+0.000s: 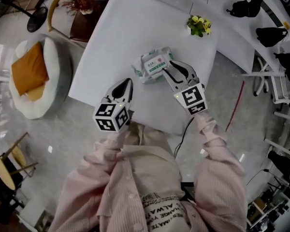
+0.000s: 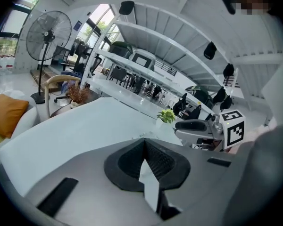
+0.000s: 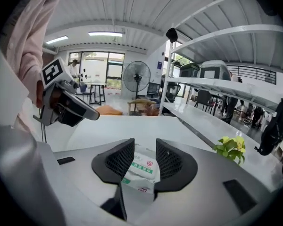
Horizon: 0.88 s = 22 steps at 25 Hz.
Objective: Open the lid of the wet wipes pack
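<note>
The wet wipes pack (image 1: 153,65) is white with a green label and lies flat on the white table (image 1: 116,37), its lid down. My right gripper (image 1: 168,67) is open, its two fingers straddling the pack's near right end. In the right gripper view the pack (image 3: 142,167) shows between the dark ribbed pads (image 3: 118,160) of the right gripper (image 3: 145,147), and I cannot tell whether they touch it. My left gripper (image 1: 127,82) is shut and empty, left of the pack near the table's front edge. In its own view the left gripper (image 2: 144,144) points across bare table.
A small potted plant (image 1: 199,25) stands at the table's far right corner. On the floor to the left is a round white seat with an orange cushion (image 1: 28,70). A brown side table with dried flowers (image 1: 82,4) stands behind it. White shelving (image 1: 275,37) runs along the right.
</note>
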Motion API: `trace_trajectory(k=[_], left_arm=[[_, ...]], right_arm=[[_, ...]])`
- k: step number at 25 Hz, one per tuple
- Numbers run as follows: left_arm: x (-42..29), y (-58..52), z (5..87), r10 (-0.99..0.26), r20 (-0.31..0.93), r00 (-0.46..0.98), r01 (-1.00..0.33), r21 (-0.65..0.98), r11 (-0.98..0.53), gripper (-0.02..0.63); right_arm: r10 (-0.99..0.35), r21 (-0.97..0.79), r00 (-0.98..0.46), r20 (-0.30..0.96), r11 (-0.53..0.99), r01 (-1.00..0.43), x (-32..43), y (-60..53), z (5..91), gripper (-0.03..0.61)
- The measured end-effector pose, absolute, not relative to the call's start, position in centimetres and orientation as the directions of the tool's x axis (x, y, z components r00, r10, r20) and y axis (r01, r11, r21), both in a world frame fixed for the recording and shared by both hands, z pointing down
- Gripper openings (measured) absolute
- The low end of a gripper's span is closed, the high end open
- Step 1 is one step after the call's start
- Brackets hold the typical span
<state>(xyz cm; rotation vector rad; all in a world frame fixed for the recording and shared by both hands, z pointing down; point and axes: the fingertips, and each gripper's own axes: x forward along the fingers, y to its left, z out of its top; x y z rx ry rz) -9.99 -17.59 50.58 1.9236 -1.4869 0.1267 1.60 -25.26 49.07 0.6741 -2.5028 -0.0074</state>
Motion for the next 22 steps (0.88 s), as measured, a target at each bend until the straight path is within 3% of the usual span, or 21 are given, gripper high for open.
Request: trace_trajectory(k=[13, 22], left_arm=[[-8.8, -18.6, 56.1, -0.832, 0.489, 0.261, -0.844, 0.535, 0.049, 0.000], [-7.9, -18.7, 58.0, -0.836, 0.492, 0.243, -0.831, 0.550, 0.081, 0.000]], right_arm=[[-0.197, 0.282, -0.758, 0.621, 0.959, -0.019, 0.2, -24.3, 56.1, 0.132], [-0.145, 0.328, -0.727, 0.672, 0.938, 0.115, 0.5, -24.3, 59.4, 0.132]])
